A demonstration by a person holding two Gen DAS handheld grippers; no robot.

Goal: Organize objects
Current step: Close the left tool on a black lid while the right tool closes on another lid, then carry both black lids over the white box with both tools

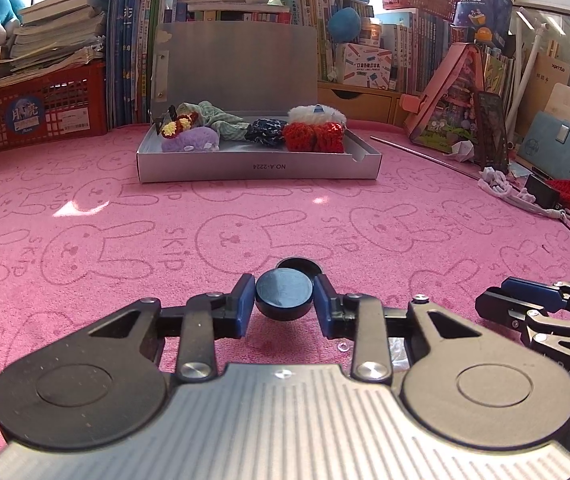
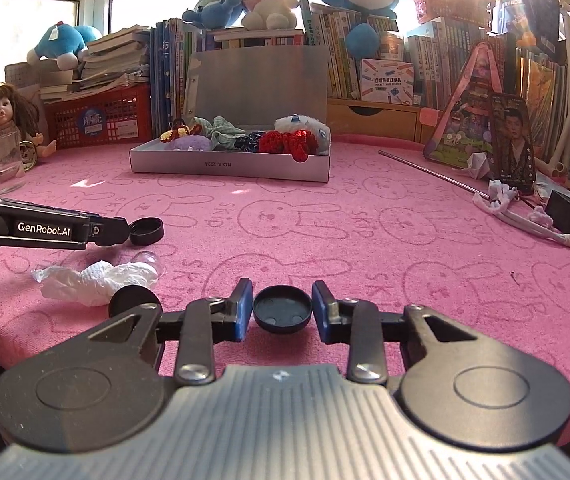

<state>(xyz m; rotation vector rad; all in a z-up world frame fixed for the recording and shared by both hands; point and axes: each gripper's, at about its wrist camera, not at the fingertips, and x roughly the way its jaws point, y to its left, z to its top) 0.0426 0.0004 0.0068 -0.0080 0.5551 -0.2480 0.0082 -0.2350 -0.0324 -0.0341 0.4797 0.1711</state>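
Note:
My left gripper [image 1: 284, 298] is shut on a round black cap [image 1: 284, 295], held just above the pink cloth; a second black cap [image 1: 299, 266] lies just beyond it. In the right wrist view the left gripper [image 2: 127, 231] comes in from the left, touching an open black cap [image 2: 147, 231]. My right gripper [image 2: 282, 307] has a shallow black lid [image 2: 282, 309], hollow side up, between its blue pads [image 2: 243, 308], which touch its sides. The right gripper also shows at the left wrist view's right edge [image 1: 485, 304]. A grey open box [image 1: 259, 166] holds knitted items.
Crumpled white paper [image 2: 97, 280], a clear dome [image 2: 147, 259] and a black disc [image 2: 133, 300] lie at the front left. A doll [image 2: 3, 120] and a clear cup [image 2: 5, 164] stand at the left. Books, a red crate [image 1: 37, 110] and a metal rod [image 2: 433, 174] line the back and right.

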